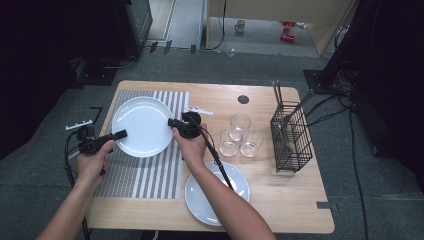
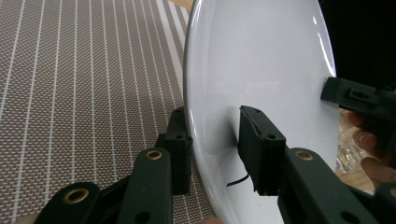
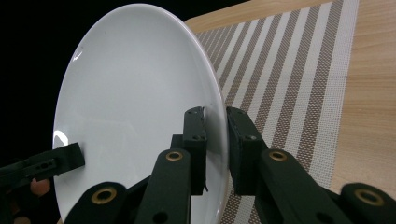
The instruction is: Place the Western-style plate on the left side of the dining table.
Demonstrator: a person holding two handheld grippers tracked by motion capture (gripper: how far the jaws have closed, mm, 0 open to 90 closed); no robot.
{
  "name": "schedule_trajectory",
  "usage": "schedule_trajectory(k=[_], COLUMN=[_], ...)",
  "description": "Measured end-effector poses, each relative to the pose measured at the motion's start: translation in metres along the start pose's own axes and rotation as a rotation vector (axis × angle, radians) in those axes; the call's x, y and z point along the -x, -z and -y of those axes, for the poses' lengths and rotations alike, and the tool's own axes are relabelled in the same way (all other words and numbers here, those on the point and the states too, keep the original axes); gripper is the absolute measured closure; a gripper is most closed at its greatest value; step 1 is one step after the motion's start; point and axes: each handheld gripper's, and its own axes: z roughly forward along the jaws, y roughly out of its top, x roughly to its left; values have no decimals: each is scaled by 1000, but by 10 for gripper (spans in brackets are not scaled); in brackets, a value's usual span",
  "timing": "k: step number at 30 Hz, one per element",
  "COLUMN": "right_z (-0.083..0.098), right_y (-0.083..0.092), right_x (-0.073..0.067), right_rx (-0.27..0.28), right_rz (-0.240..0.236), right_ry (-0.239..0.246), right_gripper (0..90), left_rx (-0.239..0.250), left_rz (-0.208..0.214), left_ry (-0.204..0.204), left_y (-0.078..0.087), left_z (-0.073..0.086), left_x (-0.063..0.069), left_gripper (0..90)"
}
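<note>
I have the round white plate [image 1: 141, 126] pinched between both sets of fingers, one at each end of its rim. My left gripper [image 1: 118, 135] bites the near-left edge: in the left gripper view the black fingers [image 2: 259, 149] straddle the glossy, smooth rim of the plate [image 2: 261, 60], one pad on its face and one behind it. My right gripper [image 1: 172, 123] clamps the opposite edge; in the right gripper view its fingers [image 3: 195, 135] are clenched on the thin rim of the plate [image 3: 135, 102], which rises as a shallow, shiny disc. Beneath the fingers lies the woven placemat [image 1: 150, 175], a coarse mesh with grey and white stripes, on the pale wooden worktop [image 1: 280, 195]. To the right of my right fingers stand three clear glass tumblers [image 1: 240, 136], farther off a dark wire basket [image 1: 291, 137]. A second white plate [image 1: 200, 200] sits under my right forearm.
</note>
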Motion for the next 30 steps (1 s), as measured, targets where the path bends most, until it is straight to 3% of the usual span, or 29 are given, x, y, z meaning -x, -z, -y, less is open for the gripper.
schedule_trajectory(k=[12,15,18,26,30], right_z=[4,6,6,10,11], right_y=[-23,-28,-33,-46,-50], right_x=[8,8,10,19,21], right_rx=[-34,-50,-67,-89,-100], right_rz=[36,54,70,87,121], right_ry=[-25,4,0,-57,-56], right_gripper=[789,781,777,771,769], left_rx=[-28,-39,-48,-62,-64], left_rz=[-35,-47,-55,-79,-70], left_ry=[29,32,33,42,84], left_y=[-14,-18,-22,-30,-38], left_z=[3,4,5,7,9], left_x=[-16,-20,-23,-27,-31], left_gripper=[646,642,642,638,636])
